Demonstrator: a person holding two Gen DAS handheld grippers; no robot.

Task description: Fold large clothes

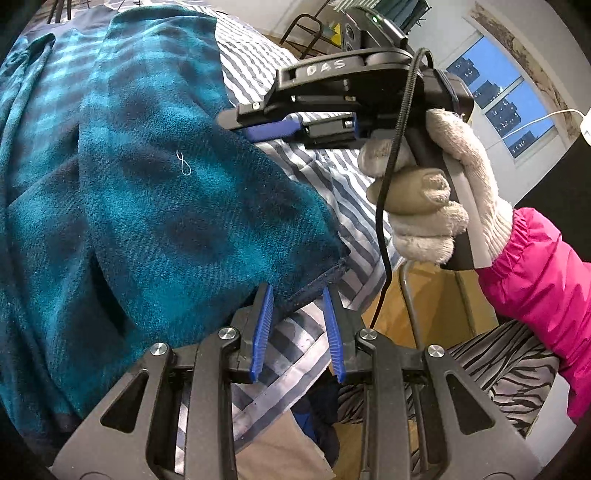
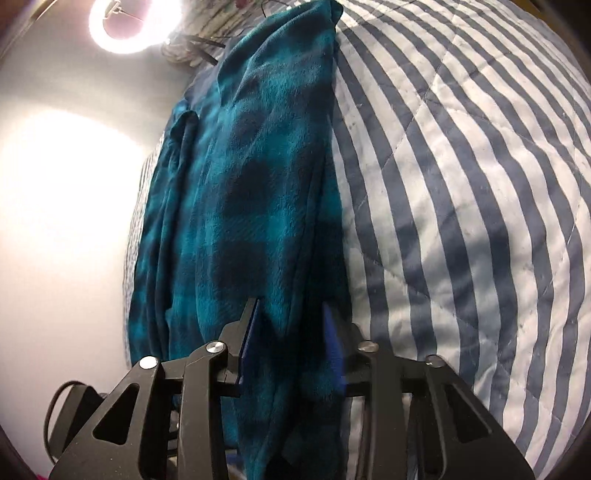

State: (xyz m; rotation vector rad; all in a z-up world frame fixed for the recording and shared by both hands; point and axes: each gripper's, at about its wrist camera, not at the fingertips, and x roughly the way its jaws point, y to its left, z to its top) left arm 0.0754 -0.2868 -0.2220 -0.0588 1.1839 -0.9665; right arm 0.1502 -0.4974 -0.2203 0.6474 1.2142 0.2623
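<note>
A teal and dark-blue plaid fleece garment (image 1: 155, 192) lies on a striped quilt (image 1: 332, 173). My left gripper (image 1: 297, 295) is open, its blue pads on either side of the garment's dark hemmed corner (image 1: 317, 284). My right gripper (image 1: 266, 129), held in a white-gloved hand, reaches over the garment's far edge; its blue pads look close together there. In the right wrist view the garment (image 2: 258, 177) runs away lengthwise, and a fold of it sits between the right gripper's (image 2: 290, 314) spread fingers. I cannot tell whether they pinch it.
The striped quilt (image 2: 461, 184) covers the surface to the right of the garment. A ring light (image 2: 135, 22) glares at the top left against a white wall. A window (image 1: 502, 107) and a metal chair frame (image 1: 410, 295) lie beyond the quilt's edge.
</note>
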